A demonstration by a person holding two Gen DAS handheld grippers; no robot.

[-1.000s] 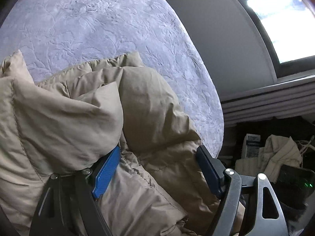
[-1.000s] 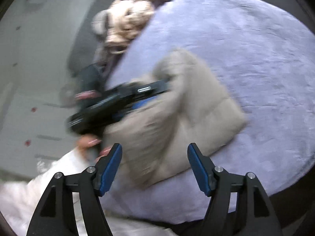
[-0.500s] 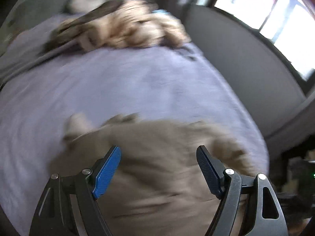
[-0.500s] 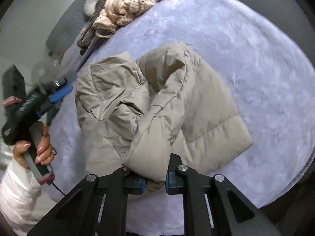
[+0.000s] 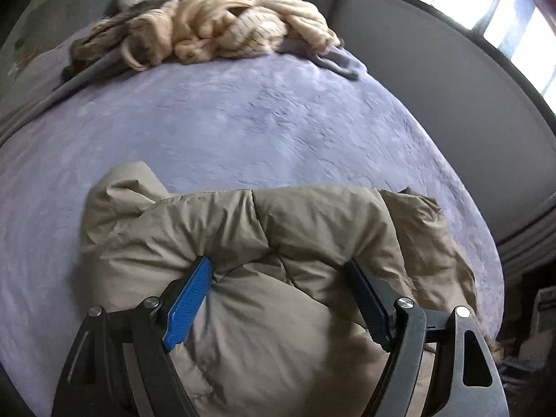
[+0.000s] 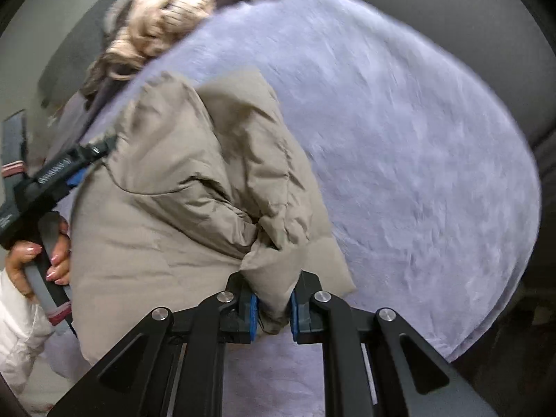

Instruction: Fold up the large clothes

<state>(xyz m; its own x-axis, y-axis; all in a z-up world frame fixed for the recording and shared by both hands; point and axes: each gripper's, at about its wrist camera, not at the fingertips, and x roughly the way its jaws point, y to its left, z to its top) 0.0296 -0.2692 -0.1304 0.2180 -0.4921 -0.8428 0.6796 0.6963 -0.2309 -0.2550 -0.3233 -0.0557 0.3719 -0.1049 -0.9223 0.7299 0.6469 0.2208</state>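
A beige puffer jacket lies bunched on a lavender bedspread. My left gripper is open, its blue pads pressed into the jacket's padded bulk on both sides. In the right wrist view the jacket spreads over the bed's near left part. My right gripper is shut on a fold of the jacket at its near edge. The left gripper shows there at the jacket's left side, held by a hand.
A heap of cream and brown clothes lies at the bed's far end and also shows in the right wrist view. A grey wall and window stand to the right. The bed's right edge drops to clutter on the floor.
My right gripper has shut on a jacket fold and keeps it. My left gripper swung off the jacket, then came back down with its open pads against the jacket.
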